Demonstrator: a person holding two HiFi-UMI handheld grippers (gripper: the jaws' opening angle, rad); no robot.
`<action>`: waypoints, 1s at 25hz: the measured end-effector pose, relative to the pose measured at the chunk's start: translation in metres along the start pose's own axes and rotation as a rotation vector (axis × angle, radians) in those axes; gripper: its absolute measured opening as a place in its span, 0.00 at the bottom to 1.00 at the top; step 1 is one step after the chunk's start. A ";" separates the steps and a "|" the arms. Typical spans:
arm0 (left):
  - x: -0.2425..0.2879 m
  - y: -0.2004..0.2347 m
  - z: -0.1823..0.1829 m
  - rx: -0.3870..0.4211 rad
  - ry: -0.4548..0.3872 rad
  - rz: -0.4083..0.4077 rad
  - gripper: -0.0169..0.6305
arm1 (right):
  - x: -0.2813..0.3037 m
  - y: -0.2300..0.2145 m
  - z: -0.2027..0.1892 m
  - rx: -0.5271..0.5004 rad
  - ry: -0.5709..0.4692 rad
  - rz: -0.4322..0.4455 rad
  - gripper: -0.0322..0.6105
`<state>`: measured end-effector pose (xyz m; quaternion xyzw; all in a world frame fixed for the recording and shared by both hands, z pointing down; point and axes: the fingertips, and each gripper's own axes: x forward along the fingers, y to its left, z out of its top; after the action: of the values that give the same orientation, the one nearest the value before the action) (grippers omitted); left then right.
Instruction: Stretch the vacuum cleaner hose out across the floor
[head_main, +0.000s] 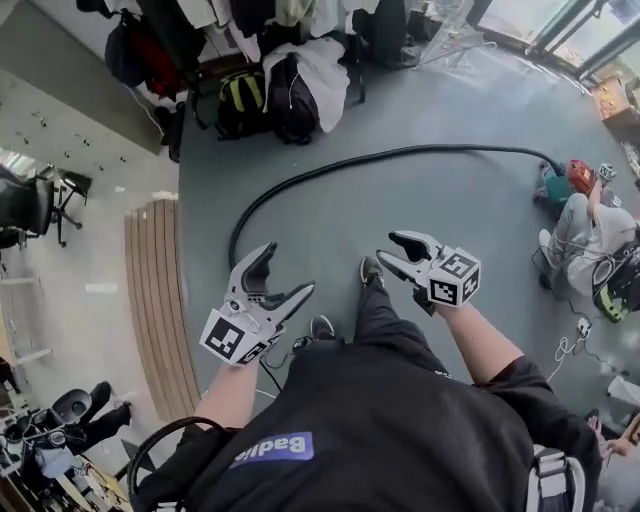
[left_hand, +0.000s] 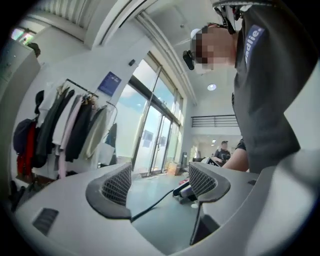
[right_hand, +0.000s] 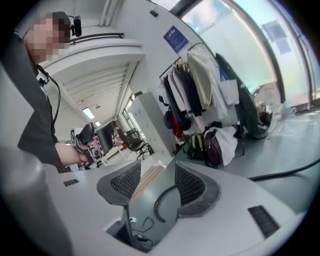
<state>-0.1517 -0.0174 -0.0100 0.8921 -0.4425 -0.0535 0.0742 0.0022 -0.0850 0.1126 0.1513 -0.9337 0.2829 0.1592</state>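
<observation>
Left gripper (head_main: 290, 268): released. In the left gripper view (left_hand: 160, 182) I see the jaws wide apart with nothing in the gap, only floor below.
Right gripper (head_main: 386, 247): also released. In the right gripper view (right_hand: 152, 182) the jaws are spread and hold nothing.
Hose (head_main: 400, 152): it lies on the floor, apart from both grippers. Its near end sits just beyond the left gripper's tips. From there it arcs away ahead, then sweeps across past the right gripper to the far side, curved rather than straight. It shows through both jaw gaps (left_hand: 155, 202) (right_hand: 160, 200).
Open room: bare grey floor (head_main: 440, 200) fills the space ahead of both grippers, inside the hose's arc and beyond it.
Edges, left side: a slatted wooden strip (head_main: 155, 300) runs outboard of the left gripper, with office chairs further out.
Edges, ahead: backpacks (head_main: 270, 100) and hanging coats stand beyond the hose.
Edges, right side: a person (head_main: 590, 235) sits on the floor outboard of the right gripper, near the hose's far end.
Underfoot: a thin cable (head_main: 270, 375) lies behind the left gripper.
Arms: both bare forearms reach forward, grippers side by side, jaws angled toward each other.
</observation>
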 end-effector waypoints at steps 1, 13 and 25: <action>0.000 -0.020 0.007 0.008 -0.004 -0.055 0.59 | -0.021 0.013 0.003 -0.008 -0.038 -0.045 0.39; 0.020 -0.227 0.033 0.066 0.030 -0.338 0.59 | -0.216 0.119 -0.015 -0.046 -0.309 -0.172 0.39; 0.099 -0.416 -0.009 -0.056 0.104 -0.317 0.31 | -0.360 0.144 -0.057 -0.105 -0.356 0.051 0.32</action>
<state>0.2343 0.1526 -0.0792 0.9498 -0.2901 -0.0306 0.1128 0.2856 0.1316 -0.0497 0.1669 -0.9641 0.2065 -0.0081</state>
